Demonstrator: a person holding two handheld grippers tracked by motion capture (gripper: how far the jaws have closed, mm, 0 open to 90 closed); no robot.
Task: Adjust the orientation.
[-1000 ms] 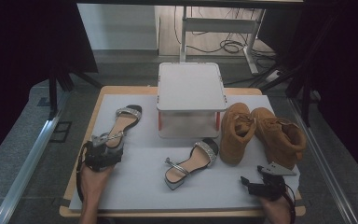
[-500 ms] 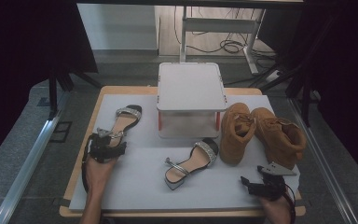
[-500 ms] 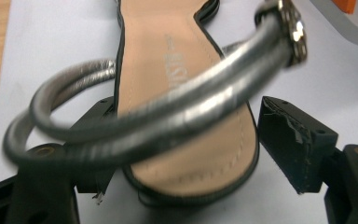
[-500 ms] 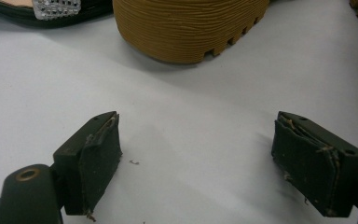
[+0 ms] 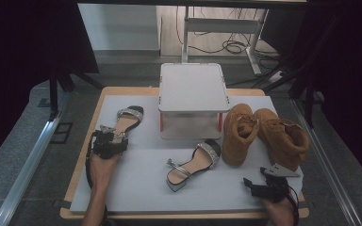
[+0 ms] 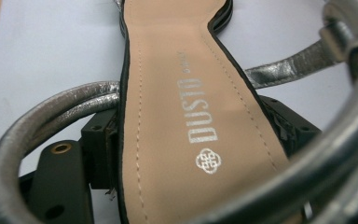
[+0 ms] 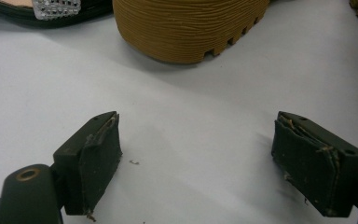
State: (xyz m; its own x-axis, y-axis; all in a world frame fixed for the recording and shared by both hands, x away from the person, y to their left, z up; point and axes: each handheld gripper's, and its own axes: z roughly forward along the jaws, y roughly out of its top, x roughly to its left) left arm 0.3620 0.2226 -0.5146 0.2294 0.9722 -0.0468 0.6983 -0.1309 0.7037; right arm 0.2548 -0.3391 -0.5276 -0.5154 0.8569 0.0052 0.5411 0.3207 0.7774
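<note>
A silver-strapped sandal with a tan insole lies at the left of the white mat. My left gripper sits at its heel end. Its jaws have just been closing and now stand against both edges of the sole, with the silver ankle strap looped around them. The matching sandal lies in the middle of the mat. My right gripper rests low at the front right, open, nothing between its pads. The ribbed sole of a tan boot lies just ahead of it.
Two tan boots stand at the right of the mat. A white lidded box on short legs sits at the back centre. The wooden table edge runs along the front. A metal rail lies on the floor at left.
My left gripper has slid forward onto the heel of the left sandal and its jaws have narrowed around the sole. The right gripper has stayed where it was.
</note>
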